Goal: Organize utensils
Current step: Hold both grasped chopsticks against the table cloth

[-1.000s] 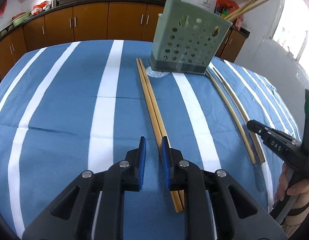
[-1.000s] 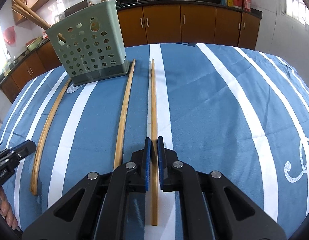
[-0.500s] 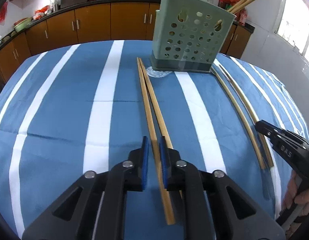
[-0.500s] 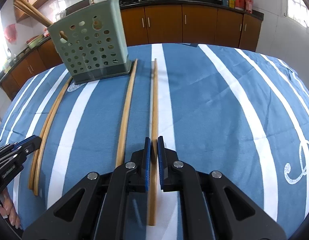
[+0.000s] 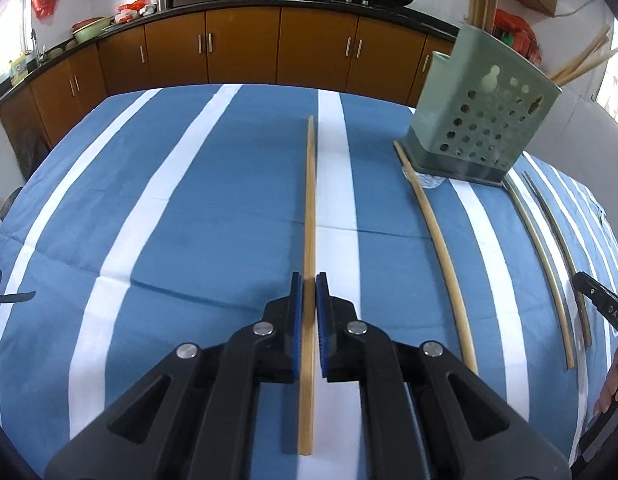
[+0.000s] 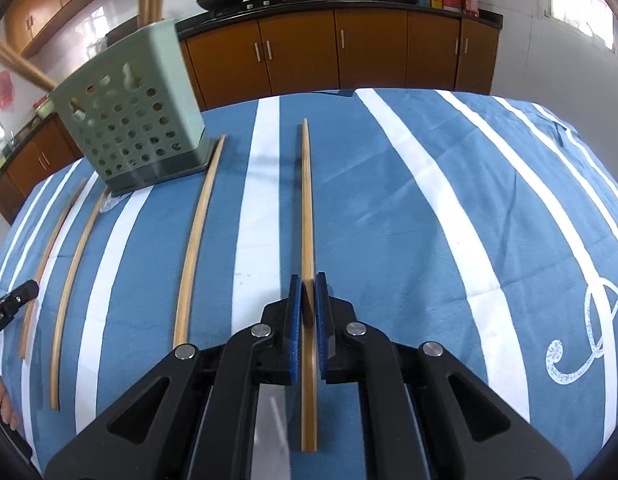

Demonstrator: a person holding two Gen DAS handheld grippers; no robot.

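Observation:
My left gripper (image 5: pixel 308 285) is shut on a wooden chopstick (image 5: pixel 309 208) and holds it pointing forward above the striped cloth. My right gripper (image 6: pixel 308 285) is shut on another chopstick (image 6: pixel 307 200) in the same way. The green perforated utensil holder (image 5: pixel 483 120) stands at the far right in the left wrist view and far left in the right wrist view (image 6: pixel 127 120), with chopsticks sticking out of its top. One loose chopstick (image 5: pixel 439 236) lies beside it in the left wrist view, and another (image 6: pixel 197 236) in the right wrist view.
The table has a blue and white striped cloth (image 5: pixel 189 220). Two more chopsticks (image 5: pixel 545 256) lie at the right in the left wrist view, near the other gripper's tip (image 5: pixel 597 300). Wooden kitchen cabinets (image 5: pixel 245 48) and a counter with pans stand behind the table.
My left gripper closed on one chopstick of the pair and lifted it away to the left. My right gripper has lifted its chopstick off the cloth. Both views shifted relative to the holder.

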